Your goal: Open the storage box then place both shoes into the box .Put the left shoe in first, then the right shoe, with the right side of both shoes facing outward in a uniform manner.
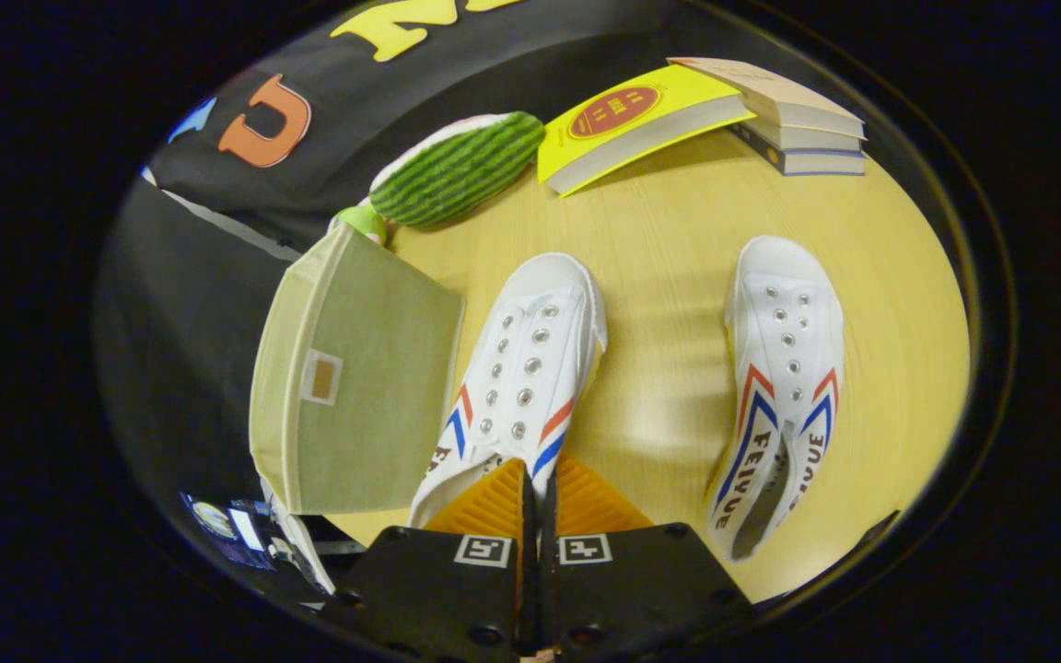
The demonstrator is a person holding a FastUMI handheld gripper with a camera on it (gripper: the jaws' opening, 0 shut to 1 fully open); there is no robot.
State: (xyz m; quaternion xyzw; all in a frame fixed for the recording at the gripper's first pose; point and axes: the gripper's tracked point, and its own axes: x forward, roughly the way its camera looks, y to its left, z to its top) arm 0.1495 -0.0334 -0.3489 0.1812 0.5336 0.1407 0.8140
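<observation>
Gripper view is showing the gripper (538, 488) with its fingers pressed together, seemingly pinching the heel edge of the left shoe (521, 378). The storage box (355, 378) is sitting just beside that shoe, lid looking closed; the right shoe (784, 368) is lying apart on the table (669, 230). Opening the lid probably wants doing first, gripping its edge squarely.
</observation>
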